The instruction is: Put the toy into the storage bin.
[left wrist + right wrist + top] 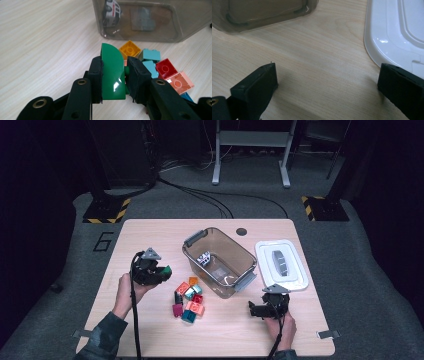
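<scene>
holding a green block (112, 72) between its two black pads, the left claw (161, 272) sits at the left of the tabletop (150, 235) in the high view, raised in a person's left hand (127, 290) with a cable trailing from it toward the sleeve. in the left gripper view the green block has one rounded edge and stands upright in the grip, pinched from both sides, above the pale wood. just beyond it in that view lies a loose pile of blocks (189, 301): a yellow block (129, 49), two light blue ones, a red block (166, 68), and a salmon block (179, 83), close together and some touching. in the high view the pile lies between the two hands, just in front of the clear bin (220, 262).

the clear bin stands near the middle of the tabletop, set at an angle, with grey handles at two ends. a small white toy car (111, 12) rests inside it, near one wall.

to the right of the bin, a white lid (281, 265) lies flat on the tabletop, apart from the bin. near the lid's front edge, the right claw (256, 309) rests low in the person's right hand (281, 322). in the right gripper view its jaws stand wide apart with bare wood between them, the lid's corner just beside one jaw and the bin's corner farther off.
</scene>
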The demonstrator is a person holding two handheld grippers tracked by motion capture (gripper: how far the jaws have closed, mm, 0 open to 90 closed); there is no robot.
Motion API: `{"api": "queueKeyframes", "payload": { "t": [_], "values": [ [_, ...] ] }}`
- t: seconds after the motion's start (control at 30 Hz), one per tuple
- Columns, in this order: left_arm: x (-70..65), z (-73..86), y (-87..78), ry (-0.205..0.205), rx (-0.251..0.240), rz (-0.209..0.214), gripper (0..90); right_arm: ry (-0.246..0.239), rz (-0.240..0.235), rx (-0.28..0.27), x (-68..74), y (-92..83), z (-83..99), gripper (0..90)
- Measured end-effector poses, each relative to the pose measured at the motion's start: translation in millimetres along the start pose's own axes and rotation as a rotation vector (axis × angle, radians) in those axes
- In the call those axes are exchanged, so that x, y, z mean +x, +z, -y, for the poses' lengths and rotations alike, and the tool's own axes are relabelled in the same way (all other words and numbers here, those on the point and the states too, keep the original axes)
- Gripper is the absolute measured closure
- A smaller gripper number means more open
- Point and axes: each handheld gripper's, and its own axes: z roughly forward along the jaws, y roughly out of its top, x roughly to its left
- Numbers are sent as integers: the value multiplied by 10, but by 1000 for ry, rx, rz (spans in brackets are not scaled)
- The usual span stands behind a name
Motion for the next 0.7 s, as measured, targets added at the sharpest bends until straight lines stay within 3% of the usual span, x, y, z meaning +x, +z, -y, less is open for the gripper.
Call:
{"api": "queueKeyframes", "payload": {
  "t": [0.33, 0.7],
  "values": [
    [-26, -241, -57, 24, -34, -10, 669, -6, -7, 4, 1, 0, 1, 10],
    [-65, -616, -94, 66, -55, -14, 669, -7, -6, 4, 0, 0, 1, 10]
  ]
}}
